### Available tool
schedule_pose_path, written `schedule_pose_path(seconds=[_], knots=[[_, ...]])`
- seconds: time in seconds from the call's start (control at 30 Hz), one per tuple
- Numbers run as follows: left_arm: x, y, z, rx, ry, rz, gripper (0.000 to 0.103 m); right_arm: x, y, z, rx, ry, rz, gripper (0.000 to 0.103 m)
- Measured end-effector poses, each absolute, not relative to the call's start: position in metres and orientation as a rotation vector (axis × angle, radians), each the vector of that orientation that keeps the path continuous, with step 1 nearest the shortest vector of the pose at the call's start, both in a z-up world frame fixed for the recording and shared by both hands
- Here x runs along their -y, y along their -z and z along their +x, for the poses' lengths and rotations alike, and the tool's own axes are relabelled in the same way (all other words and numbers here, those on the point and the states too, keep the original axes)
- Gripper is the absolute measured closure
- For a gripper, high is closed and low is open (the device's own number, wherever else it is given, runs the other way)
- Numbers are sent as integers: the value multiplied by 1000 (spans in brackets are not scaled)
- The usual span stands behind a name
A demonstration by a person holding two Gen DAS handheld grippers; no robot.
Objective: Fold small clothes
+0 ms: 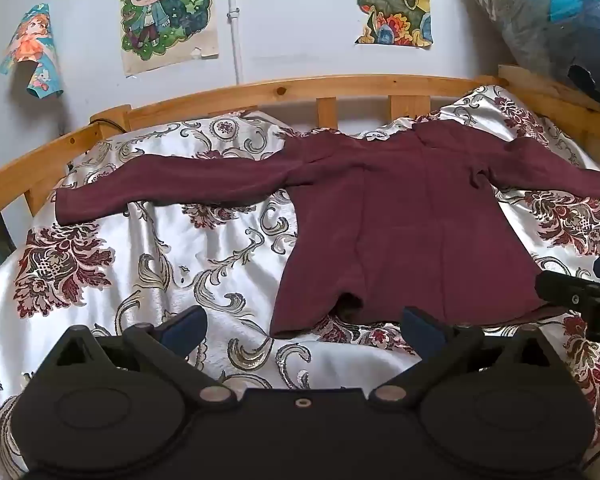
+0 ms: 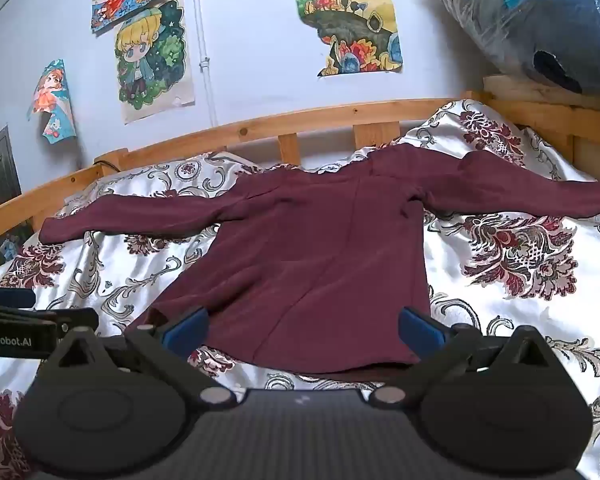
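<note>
Your left hand-held gripper point(image 1: 302, 330) is wide open w/ nothing between its blue pads point(image 1: 184, 326). It sits above the near part of the bed, just off the near-left corner of the shirt's hem, not touching the cloth. Your right hand-held gripper point(image 2: 303, 330) is also spread fully, nothing held. Its pads point(image 2: 420, 326) straddle the shirt's near hem in that view, but I can't tell if they touch the fabric.

The shirt point(image 1: 400, 216) is a dark red long-sleeve top, lying flat on the bedspread point(image 1: 160, 264), hem toward you, collar toward the far rail. Both sleeves are stretched out sideways: the left sleeve point(image 1: 160, 188) runs toward the left rail, and the right sleeve point(image 2: 540, 196) runs to the right edge of the bed. A few creases run down the body, and there's a small bump at the middle of the hem. It isn't folded anywhere yet.

The bedspread is shiny white w/ red and grey flower patterns, wrinkled on the near-left side. A wooden bed frame point(image 1: 260, 92) curves around the far side. On the wall behind are cartoon posters point(image 1: 168, 12) and a thin white pipe point(image 1: 234, 20). At far right a plastic-wrapped bundle point(image 2: 540, 20) sits on the frame. In the left-wrist view, part of the right gripper pokes in from the right edge, near the shirt's near-right corner.
</note>
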State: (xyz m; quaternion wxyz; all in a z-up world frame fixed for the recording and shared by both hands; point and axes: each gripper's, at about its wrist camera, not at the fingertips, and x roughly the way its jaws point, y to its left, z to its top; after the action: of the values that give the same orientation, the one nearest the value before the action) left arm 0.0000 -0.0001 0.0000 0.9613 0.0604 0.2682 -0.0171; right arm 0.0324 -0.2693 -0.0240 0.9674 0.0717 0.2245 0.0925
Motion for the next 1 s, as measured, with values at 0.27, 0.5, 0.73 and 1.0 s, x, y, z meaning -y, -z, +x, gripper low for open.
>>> schedule_pose_path(seconds=[0.27, 0.5, 0.73, 1.0], knots=[[0, 0, 0, -541, 34, 123, 1, 271, 25, 32, -449, -188, 154, 0], [0, 0, 0, -541, 34, 124, 1, 272, 28, 32, -449, -189, 156, 0], [0, 0, 0, -540, 30, 126, 1, 271, 25, 32, -449, -190, 160, 0], [0, 0, 0, -538, 29, 128, 1, 271, 25, 32, -449, -192, 164, 0]])
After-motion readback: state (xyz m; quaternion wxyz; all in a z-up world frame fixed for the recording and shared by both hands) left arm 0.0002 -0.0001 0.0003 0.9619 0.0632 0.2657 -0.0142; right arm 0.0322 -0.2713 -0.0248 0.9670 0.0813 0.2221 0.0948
